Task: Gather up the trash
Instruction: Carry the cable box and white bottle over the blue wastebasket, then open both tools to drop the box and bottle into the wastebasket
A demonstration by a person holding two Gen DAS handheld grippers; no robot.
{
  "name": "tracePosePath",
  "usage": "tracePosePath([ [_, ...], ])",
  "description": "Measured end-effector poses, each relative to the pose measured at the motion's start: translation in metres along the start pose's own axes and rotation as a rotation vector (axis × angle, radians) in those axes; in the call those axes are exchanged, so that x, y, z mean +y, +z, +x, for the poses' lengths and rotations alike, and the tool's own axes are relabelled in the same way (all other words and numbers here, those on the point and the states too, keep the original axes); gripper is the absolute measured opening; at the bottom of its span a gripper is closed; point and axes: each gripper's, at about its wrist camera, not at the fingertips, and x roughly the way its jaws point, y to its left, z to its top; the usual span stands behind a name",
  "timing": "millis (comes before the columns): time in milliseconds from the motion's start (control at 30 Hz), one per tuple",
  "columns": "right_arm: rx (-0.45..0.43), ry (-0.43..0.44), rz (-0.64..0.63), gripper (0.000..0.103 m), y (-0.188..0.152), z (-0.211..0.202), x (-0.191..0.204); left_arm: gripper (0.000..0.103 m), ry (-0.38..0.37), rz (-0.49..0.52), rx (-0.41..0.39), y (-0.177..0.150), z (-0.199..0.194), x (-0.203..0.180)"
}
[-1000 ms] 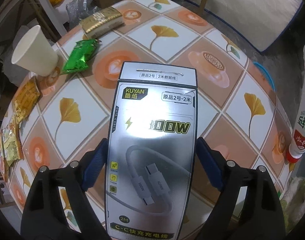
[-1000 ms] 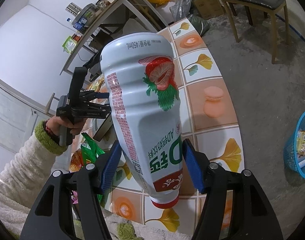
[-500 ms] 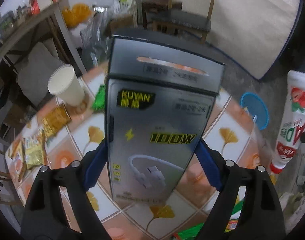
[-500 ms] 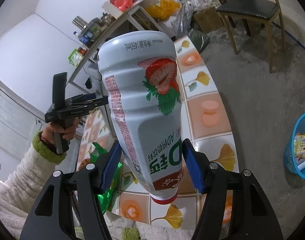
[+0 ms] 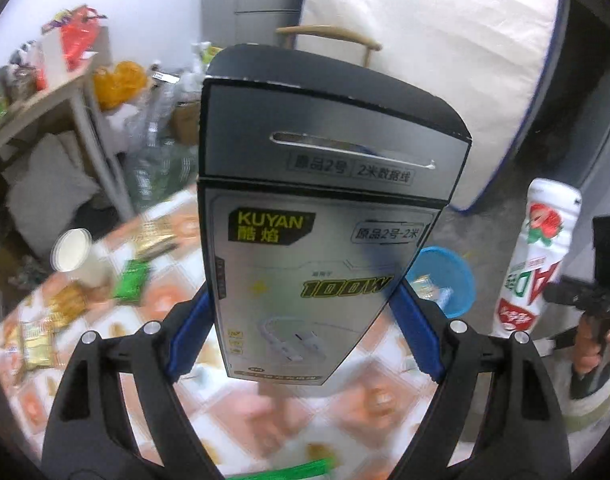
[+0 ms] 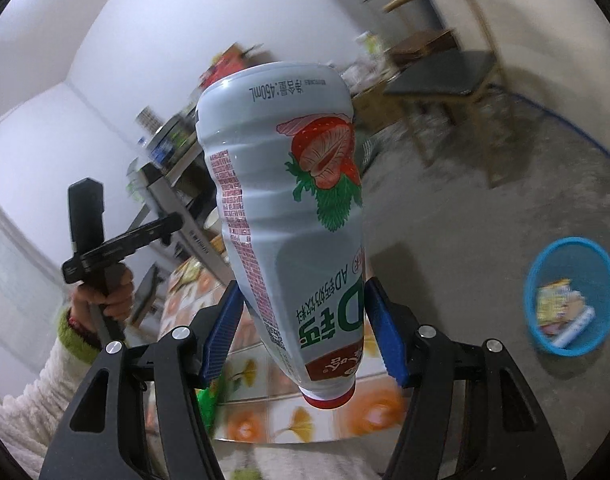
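On the floor, blue basket [image 6: 571, 300] holds wrappers; left gripper [image 5: 305, 336] clamps box [image 5: 325, 216], right gripper [image 6: 305, 344] clamps bottle [image 6: 293, 216].

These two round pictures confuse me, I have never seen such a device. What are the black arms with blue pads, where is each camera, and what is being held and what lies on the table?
There is no robot here. A person holds a hand tool in each hand, each ending in a two-finger gripper with blue pads, and a fisheye camera on each tool looks forward along the fingers; that is why the pictures are round.

The left wrist picture shows the left gripper shut on a grey KUYAN cable box. Below lies a tiled table with a paper cup, a green wrapper and snack packets, all blurred.

The right wrist picture shows the right gripper shut on a strawberry drink bottle, held cap down. On the floor stands a blue basket with some trash already inside.
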Motion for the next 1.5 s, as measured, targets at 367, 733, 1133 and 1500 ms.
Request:
tracePosePath([
  [367, -0.127, -0.255, 0.207, 0.061, -0.025, -0.086, -0.114, 0.08, -0.193, 0.058, 0.112, 0.025, 0.1, -0.139],
  [733, -0.121, -0.307, 0.476, 0.061, -0.041, -0.067, -0.233, 0.08, -0.251, 0.105, 0.289, 0.008, 0.245, -0.262],
  [1133, -0.174, -0.246, 0.781, 0.082, -0.05, -0.004, -0.364, 0.091, -0.189, 0.042, 0.491, -0.001, 0.394, -0.331],
  [1500, -0.111, -0.316, 0.915, 0.082, -0.108, 0.016, -0.407, 0.091, -0.22, -0.005, 0.436, -0.006, 0.372, -0.298],
])
